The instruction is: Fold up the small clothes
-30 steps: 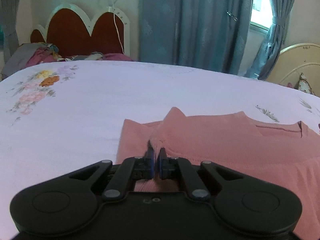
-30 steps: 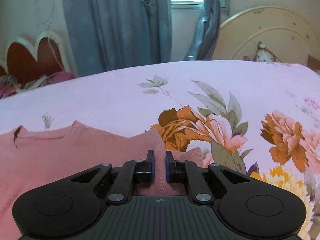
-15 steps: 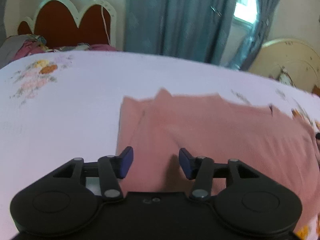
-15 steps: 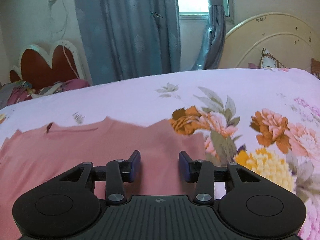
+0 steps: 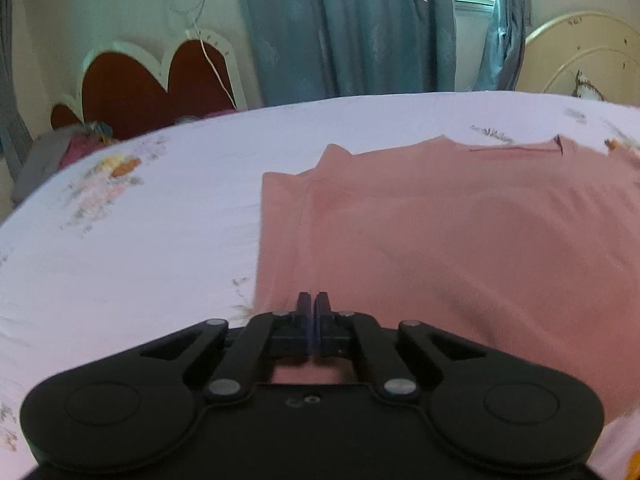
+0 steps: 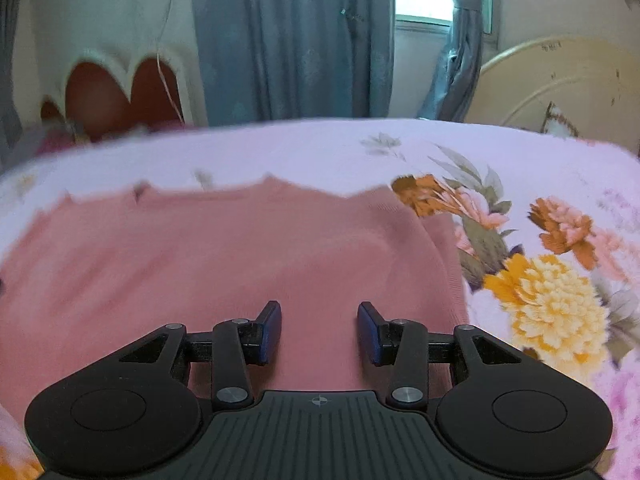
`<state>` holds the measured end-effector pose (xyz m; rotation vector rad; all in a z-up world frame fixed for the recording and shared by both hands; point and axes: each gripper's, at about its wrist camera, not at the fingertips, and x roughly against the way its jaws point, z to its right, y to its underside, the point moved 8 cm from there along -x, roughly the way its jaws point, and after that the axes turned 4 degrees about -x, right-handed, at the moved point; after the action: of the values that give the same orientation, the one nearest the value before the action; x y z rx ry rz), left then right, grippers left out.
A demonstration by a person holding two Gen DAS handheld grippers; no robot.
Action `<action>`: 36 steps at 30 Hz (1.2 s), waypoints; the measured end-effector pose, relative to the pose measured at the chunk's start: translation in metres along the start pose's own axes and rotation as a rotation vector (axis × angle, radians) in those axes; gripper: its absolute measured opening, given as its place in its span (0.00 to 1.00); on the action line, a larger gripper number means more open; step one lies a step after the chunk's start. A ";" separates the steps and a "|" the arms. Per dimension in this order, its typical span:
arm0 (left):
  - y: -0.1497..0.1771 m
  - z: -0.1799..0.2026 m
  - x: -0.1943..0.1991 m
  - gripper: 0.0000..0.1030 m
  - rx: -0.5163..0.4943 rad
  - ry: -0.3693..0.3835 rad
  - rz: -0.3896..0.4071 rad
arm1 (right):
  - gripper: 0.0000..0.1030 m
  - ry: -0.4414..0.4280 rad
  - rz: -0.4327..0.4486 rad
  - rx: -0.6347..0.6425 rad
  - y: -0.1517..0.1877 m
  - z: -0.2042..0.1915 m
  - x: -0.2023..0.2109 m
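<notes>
pink top spread on the bed, left tool clenched, right tool released

a salmon-pink knit top (image 5: pixel 460 240) lies spread flat on a bed covered by a pale lilac sheet printed with flowers (image 5: pixel 140 248). in the left wrist view the garment fills the area from the centre out to 3 o'clock, its left edge running from 12 o'clock down toward the tool, with a folded-in flap along that edge. the left tool (image 5: pixel 312 308) sits at 6 o'clock, its jaws pressed together over the garment's near left part; whether any cloth is pinched between them cannot be told.

in the right wrist view the same top (image 6: pixel 240 264) stretches from 9 o'clock to just past centre, its right edge ending beside the orange and yellow printed blossoms (image 6: pixel 548 304) at 3 o'clock. the right tool (image 6: pixel 319 330) hovers at 6 o'clock with its blue-padded fingers (image 6: pixel 270 330) standing apart, released, pink cloth visible in the gap but not pressed by either pad.

beyond the bed at 12 o'clock hang grey-blue curtains (image 6: pixel 292 40); a red scalloped headboard with a white rim (image 5: pixel 152 84) stands at 10 o'clock, and a cream curved bed end (image 6: pixel 560 84) at 2 o'clock.
</notes>
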<state>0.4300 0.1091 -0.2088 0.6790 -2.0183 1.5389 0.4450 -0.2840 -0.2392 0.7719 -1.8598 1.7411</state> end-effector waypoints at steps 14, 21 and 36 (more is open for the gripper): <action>-0.004 0.005 0.043 0.12 0.075 0.060 0.072 | 0.41 -0.025 0.052 -0.079 -0.007 -0.003 0.036; 0.000 0.047 0.043 0.17 0.035 0.156 0.062 | 0.41 -0.068 0.002 -0.017 0.011 -0.050 0.032; 0.036 0.023 0.051 0.17 0.029 0.051 0.001 | 0.41 0.070 -0.022 -0.062 0.036 0.005 0.041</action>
<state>0.3658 0.0905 -0.2057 0.6429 -1.9627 1.5732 0.3903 -0.2906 -0.2380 0.6969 -1.8430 1.6671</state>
